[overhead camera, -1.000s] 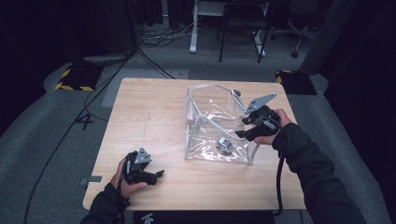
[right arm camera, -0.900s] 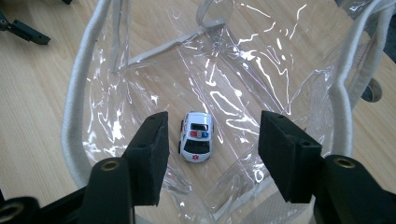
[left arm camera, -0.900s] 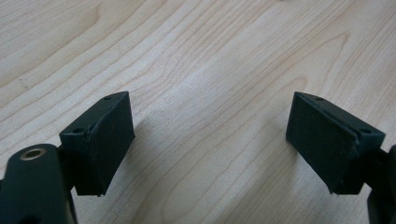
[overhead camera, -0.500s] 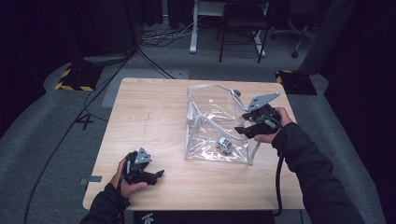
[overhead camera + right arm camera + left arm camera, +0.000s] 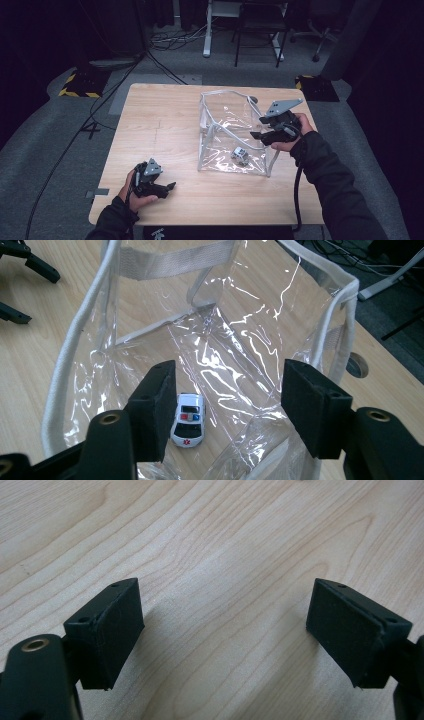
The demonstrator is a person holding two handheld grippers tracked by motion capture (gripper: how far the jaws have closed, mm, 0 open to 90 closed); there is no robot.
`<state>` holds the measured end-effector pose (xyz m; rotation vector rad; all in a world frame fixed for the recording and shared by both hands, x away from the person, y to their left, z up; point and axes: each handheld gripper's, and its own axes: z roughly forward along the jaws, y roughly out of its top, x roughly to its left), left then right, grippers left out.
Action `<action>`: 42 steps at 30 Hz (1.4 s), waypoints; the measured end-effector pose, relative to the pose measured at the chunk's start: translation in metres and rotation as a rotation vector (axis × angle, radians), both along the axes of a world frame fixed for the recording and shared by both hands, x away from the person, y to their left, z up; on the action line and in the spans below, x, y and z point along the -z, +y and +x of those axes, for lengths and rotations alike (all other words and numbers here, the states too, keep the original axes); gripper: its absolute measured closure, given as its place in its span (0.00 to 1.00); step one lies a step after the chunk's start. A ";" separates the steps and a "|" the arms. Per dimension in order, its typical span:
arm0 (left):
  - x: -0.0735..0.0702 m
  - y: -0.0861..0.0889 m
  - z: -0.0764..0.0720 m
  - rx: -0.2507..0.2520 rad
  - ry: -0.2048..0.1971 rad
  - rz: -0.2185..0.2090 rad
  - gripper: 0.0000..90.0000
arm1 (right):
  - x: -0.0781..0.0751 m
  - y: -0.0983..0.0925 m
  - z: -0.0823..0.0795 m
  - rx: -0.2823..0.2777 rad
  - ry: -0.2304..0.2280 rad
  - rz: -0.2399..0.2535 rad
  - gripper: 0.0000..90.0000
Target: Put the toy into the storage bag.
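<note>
A clear plastic bag [image 5: 227, 125] with white trim stands open on the wooden table [image 5: 160, 125]. A small white toy car [image 5: 240, 155] lies on the bag's floor; in the right gripper view the toy car [image 5: 189, 421] shows red and blue roof lights. My right gripper [image 5: 256, 135] hangs over the bag's right rim, open and holding nothing, its jaws [image 5: 225, 405] spread above the car. Near the table's front left my left gripper [image 5: 170, 187] rests low over bare wood, jaws wide open and empty, as the left gripper [image 5: 225, 630] view confirms.
The bag's white strap handle [image 5: 175, 260] crosses its far side. A round cable hole [image 5: 356, 365] sits in the table beyond the bag. Cables and a chair [image 5: 257, 30] stand on the floor behind the table. Each gripper trails a black cable.
My right gripper has shifted slightly above the bag's right rim. The left gripper and the toy car have stayed where they were.
</note>
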<state>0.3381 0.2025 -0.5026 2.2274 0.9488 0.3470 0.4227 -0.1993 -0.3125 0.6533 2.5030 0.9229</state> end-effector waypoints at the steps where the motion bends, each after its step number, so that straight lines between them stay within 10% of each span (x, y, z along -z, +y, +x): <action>1: 0.000 0.000 0.000 0.000 0.000 0.000 0.17 | 0.000 0.000 0.000 -0.001 -0.009 0.006 0.44; 42: 0.000 0.000 0.000 0.000 0.000 0.000 0.17 | -0.014 -0.018 0.000 0.156 -0.183 0.121 0.26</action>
